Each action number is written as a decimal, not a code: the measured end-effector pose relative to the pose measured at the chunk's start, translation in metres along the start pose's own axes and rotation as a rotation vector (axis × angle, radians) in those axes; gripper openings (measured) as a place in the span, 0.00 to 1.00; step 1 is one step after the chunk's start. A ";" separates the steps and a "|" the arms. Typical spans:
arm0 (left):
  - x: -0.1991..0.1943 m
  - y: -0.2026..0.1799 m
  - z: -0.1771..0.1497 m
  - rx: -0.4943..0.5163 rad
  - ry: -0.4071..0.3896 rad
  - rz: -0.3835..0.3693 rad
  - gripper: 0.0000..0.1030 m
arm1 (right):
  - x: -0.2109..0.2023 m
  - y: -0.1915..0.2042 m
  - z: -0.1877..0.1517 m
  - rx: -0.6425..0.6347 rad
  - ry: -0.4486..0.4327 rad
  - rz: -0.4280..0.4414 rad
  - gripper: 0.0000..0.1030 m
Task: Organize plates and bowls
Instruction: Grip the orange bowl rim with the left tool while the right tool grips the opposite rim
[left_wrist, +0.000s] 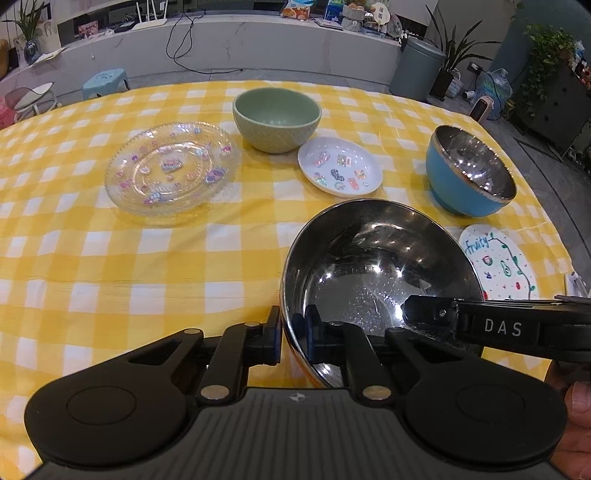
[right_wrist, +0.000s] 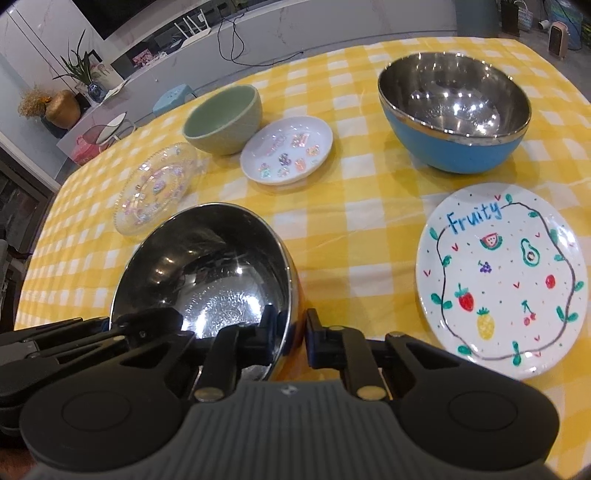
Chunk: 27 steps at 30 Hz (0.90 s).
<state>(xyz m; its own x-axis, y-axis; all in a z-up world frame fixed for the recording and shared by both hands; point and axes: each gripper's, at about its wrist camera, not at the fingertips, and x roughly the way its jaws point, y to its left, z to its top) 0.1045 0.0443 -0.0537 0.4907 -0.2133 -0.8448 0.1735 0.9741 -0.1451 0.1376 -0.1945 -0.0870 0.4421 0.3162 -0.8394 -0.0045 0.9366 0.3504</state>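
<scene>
Plates (right_wrist: 500, 282) flank steel bowl (left_wrist: 373, 266); blue bowl (left_wrist: 471, 173) beyond.

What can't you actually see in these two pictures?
- Underside and outer wall of the shiny steel bowl with orange outside: hidden by its own rim in both views.
- Lower edge of the white "Fruity" painted plate, left view: covered by the right tongs.
- Tiny motifs on the small white dish: too small to identify.
- Left tongs: grip strength unknowable.
</scene>
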 end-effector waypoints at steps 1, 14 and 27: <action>-0.006 0.000 0.000 0.001 -0.004 -0.001 0.13 | -0.005 0.003 -0.001 -0.002 -0.007 0.002 0.13; -0.064 0.014 -0.024 0.025 -0.028 0.020 0.13 | -0.054 0.042 -0.039 -0.030 -0.027 0.047 0.13; -0.044 0.024 -0.054 0.014 0.032 0.016 0.13 | -0.029 0.043 -0.067 -0.037 0.036 0.019 0.13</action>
<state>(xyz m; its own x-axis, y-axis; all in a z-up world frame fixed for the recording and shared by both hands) 0.0409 0.0817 -0.0475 0.4656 -0.1952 -0.8632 0.1778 0.9761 -0.1249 0.0646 -0.1534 -0.0756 0.4092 0.3383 -0.8474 -0.0458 0.9352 0.3512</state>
